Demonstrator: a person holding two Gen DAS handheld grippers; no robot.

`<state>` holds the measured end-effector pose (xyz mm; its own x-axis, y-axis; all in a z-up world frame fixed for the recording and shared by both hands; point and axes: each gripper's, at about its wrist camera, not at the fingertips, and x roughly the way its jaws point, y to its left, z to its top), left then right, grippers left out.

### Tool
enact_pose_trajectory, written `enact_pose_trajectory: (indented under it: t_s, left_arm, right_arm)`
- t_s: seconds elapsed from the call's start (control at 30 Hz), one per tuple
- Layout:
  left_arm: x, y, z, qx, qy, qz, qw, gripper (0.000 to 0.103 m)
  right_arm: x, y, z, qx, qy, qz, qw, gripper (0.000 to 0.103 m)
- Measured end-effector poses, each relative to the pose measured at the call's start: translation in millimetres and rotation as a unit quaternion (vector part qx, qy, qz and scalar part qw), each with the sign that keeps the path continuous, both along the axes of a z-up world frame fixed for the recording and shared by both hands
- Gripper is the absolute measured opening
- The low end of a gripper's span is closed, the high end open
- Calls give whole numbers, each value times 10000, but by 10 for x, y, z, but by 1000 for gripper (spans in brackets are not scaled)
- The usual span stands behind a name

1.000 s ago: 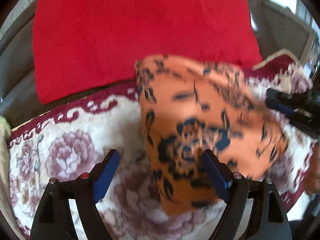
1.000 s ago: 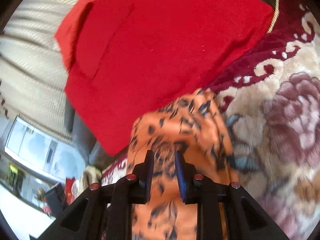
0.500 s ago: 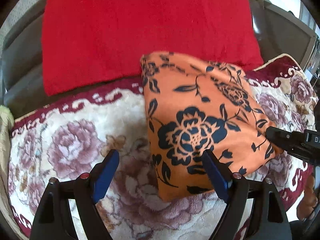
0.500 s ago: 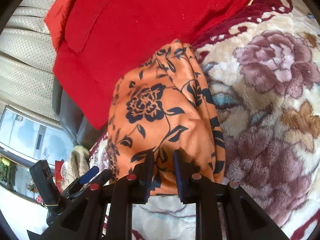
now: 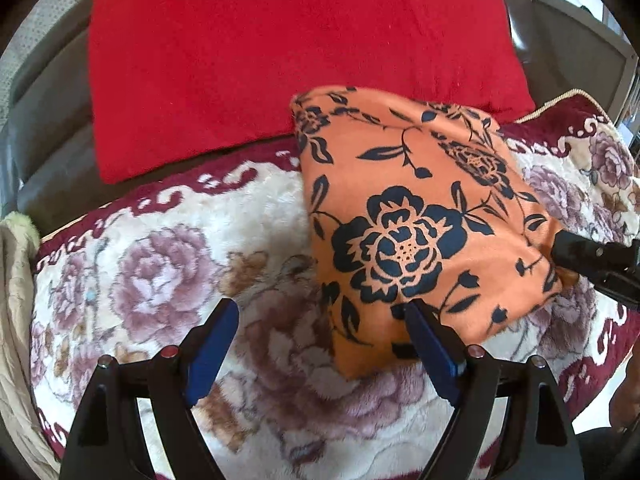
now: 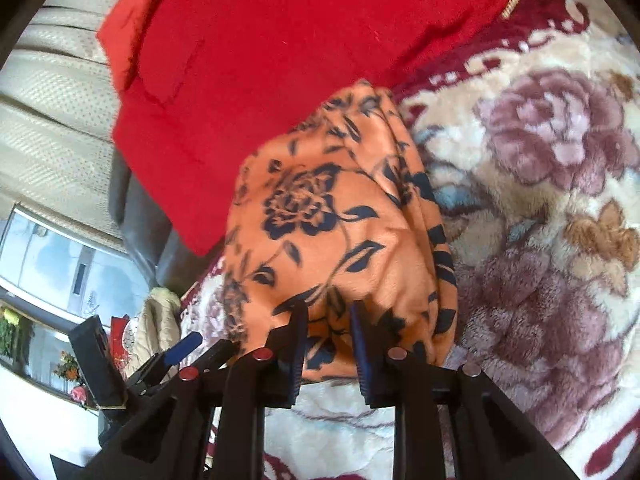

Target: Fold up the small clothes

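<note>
- On a plush floral blanket (image 5: 172, 240) — cream pile with mauve roses and a maroon scrolled border — lies the orange cloth (image 5: 408, 216), folded into a thick, roughly four-sided pad.
- Its fabric looks soft and matte, printed with dark navy roses, leaves and stems; in the right wrist view its right-hand edge shows several stacked folded layers (image 6: 436, 240).
- Behind it, a red pillow (image 5: 288, 48) of fuzzy, nubby fabric leans against a grey couch back (image 5: 44, 92); the cloth's far corner overlaps the pillow's lower edge.
- The left gripper (image 5: 324, 344) stands wide open, blue-padded fingers well apart over the blanket; the cloth's near corner lies just beside and partly behind its right-hand finger (image 5: 432, 352), while the other finger has only blanket beneath it.
- The right gripper (image 6: 328, 348) is narrowed to a small gap with the cloth's near edge running between the ribbed blue pads — whether they actually pinch it I cannot tell.
- From the left wrist view, that gripper's black tip (image 5: 576, 252) meets the cloth's right-hand corner, where the fabric puckers.
</note>
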<state>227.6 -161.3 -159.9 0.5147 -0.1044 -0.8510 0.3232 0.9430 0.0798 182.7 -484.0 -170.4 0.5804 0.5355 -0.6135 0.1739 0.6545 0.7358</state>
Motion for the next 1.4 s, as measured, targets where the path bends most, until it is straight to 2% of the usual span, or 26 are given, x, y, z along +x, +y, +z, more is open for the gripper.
enact_pose_trajectory:
  t_s: [0.2, 0.3, 0.5, 0.57, 0.67, 0.73, 0.87, 0.93, 1.0, 1.07, 1.13, 1.23, 1.4]
  left_arm:
    - [-227, 76, 254, 230, -539, -2, 9983, 87]
    - [-274, 113, 320, 256, -656, -8, 9975, 88]
    - [-9, 135, 166, 612, -629, 264, 9958, 90]
    - [129, 141, 80, 383, -607, 318, 9969, 90]
    - [314, 147, -84, -22, -298, 434, 9986, 90]
    - [394, 170, -198, -417, -180, 427, 9981, 90]
    - [431, 240, -325, -893, -197, 278, 9954, 90]
    - [466, 303, -361, -1122, -109, 322, 9931, 93]
    - [476, 333, -377, -1265, -72, 317, 9914, 93]
    - [454, 353, -383, -1249, -171, 230, 9918, 93]
    - [430, 357, -374, -1234, -238, 174, 9919, 93]
    - [401, 342, -358, -1167, -320, 135, 9926, 93]
    - [403, 358, -350, -1203, -299, 115, 9922, 93]
  right_arm:
    - [-203, 33, 270, 186, -567, -73, 9982, 25]
    - [-179, 165, 285, 208, -544, 58, 9983, 25]
    - [-2, 365, 212, 287, -435, 156, 9985, 25]
    - [122, 441, 81, 239, -124, 126, 9996, 25]
    - [280, 525, -123, 127, 345, 172, 9992, 24]
    - [321, 504, -46, 94, 221, 240, 9994, 25]
    - [477, 353, 189, 190, -415, 29, 9990, 25]
    - [640, 349, 194, 58, -413, -70, 9991, 25]
    - [832, 403, 96, -191, -169, -39, 9997, 25]
    - [1053, 480, -65, -418, 215, 65, 9989, 24]
    - [1151, 487, -31, -463, 225, 44, 9987, 25]
    - [1387, 532, 171, -547, 67, 107, 9984, 26]
    - [1953, 837, 200, -1115, 430, 647, 9907, 25]
